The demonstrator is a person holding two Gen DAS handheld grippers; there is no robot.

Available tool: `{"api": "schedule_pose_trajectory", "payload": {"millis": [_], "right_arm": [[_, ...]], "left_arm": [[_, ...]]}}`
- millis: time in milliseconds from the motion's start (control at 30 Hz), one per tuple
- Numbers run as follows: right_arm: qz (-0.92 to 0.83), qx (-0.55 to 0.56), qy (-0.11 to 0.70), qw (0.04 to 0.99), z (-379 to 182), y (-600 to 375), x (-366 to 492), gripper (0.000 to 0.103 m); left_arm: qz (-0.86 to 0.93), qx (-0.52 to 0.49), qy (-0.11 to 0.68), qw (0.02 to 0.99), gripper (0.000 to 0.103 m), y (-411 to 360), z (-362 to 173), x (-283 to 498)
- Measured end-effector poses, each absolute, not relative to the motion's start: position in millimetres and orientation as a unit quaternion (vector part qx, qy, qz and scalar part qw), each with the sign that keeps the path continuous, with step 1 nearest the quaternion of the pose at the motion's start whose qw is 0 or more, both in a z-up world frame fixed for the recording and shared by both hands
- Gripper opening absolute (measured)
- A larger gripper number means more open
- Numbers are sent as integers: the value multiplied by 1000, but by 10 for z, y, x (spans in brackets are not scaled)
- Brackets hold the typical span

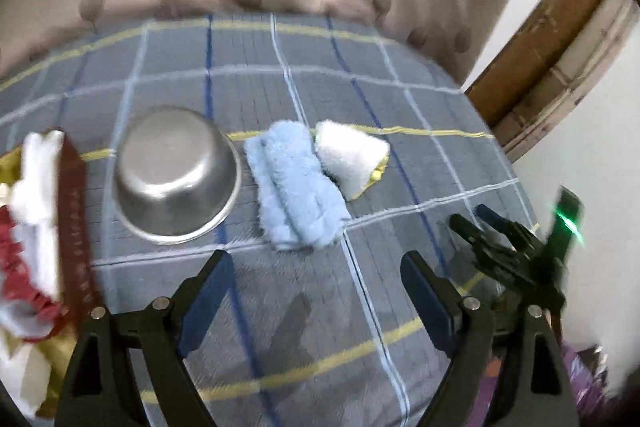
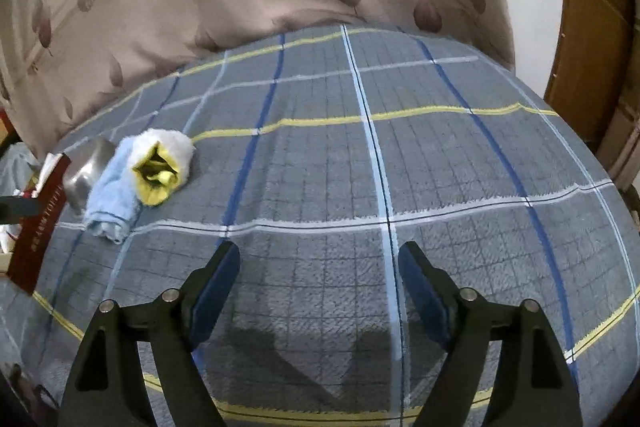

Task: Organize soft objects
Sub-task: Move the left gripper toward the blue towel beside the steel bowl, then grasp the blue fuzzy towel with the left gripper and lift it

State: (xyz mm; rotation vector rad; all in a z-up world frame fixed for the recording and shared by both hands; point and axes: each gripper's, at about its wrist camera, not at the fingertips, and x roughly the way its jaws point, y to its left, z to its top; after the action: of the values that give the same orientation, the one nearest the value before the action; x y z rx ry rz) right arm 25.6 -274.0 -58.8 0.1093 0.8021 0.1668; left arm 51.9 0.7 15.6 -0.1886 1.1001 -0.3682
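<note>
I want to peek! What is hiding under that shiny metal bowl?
The metal bowl sits upside down on the plaid blanket, rim flat against it. Only its outside shows, so anything beneath is covered. The light blue fluffy cloth lies beside it, not under.

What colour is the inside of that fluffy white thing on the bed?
Yellow; the white fluffy item's lining shows best in the right wrist view.

Both wrist cameras look steeply down, sharing the checked blanket.

The red box and the cloths in it are motion-blurred and cut off at the frame edge.
</note>
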Motion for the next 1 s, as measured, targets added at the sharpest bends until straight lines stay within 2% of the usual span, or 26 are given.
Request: {"api": "schedule_pose_trajectory", "payload": {"millis": [433,733,1000], "right_arm": [[129,82,376,914,-544,-2795,207,79],[140,90,377,911,-546,-2807,218,85],[142,97,377,910,-547,-2817,211,87]], "left_arm": [[-175,-114,579,788,88,-138,-294,1235],[-139,5,594,792,88,-515,-476,1336],[-123,15,584,802,88,-554,-505,1292]]}}
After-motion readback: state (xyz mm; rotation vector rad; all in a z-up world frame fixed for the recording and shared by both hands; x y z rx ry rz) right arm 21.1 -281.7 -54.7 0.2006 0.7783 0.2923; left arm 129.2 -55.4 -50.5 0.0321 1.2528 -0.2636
